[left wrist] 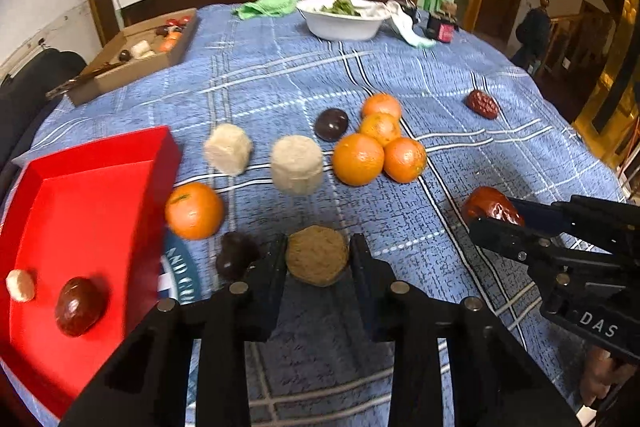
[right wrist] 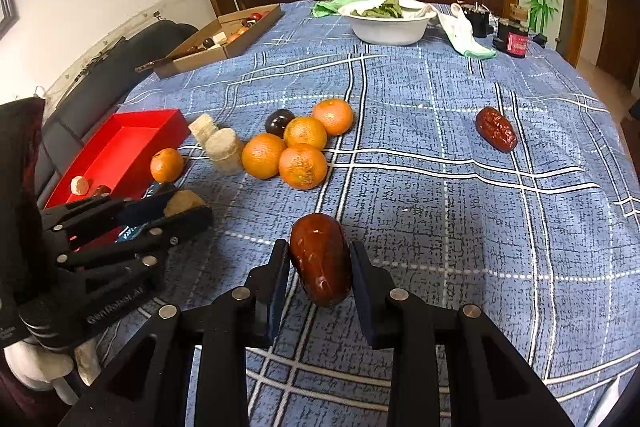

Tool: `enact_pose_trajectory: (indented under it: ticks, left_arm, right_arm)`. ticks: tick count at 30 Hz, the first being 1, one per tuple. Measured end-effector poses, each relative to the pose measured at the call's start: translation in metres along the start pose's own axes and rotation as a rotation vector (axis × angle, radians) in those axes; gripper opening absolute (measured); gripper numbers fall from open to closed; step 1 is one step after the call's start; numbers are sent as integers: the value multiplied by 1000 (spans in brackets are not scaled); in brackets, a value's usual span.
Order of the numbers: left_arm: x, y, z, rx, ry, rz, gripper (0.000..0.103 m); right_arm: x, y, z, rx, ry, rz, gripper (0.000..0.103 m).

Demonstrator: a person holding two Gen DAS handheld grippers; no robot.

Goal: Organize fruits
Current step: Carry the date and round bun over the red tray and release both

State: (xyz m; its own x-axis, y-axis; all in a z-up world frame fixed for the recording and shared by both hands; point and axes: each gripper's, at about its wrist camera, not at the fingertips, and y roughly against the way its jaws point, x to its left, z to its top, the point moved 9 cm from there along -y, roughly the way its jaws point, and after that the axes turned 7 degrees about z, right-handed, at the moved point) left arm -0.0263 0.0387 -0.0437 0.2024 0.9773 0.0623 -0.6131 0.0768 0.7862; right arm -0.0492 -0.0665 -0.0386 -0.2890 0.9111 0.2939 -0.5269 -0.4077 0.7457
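Both hand-held grippers loaded, tray next.
Left hand-held gripper (left wrist: 319,259) clamps a walnut (left wrist: 317,255); right hand-held gripper (right wrist: 320,263) clamps a red date (right wrist: 321,259). Red tray (left wrist: 100,167) at 9 o'clock on the bench, likely the drop point.

Warm, dim indoor light; soft shadows under the oranges (left wrist: 358,159). Fisheye bending and black corners; slight blur near the red tray (left wrist: 92,187).
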Motion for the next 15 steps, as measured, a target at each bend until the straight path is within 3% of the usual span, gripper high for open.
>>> enact_pose_trajectory:
  ticks: [15]
  left_arm:
    - [76,55,-16,-73,162,77,30]
  right_arm:
    - [64,10,0,-24,93,35,33]
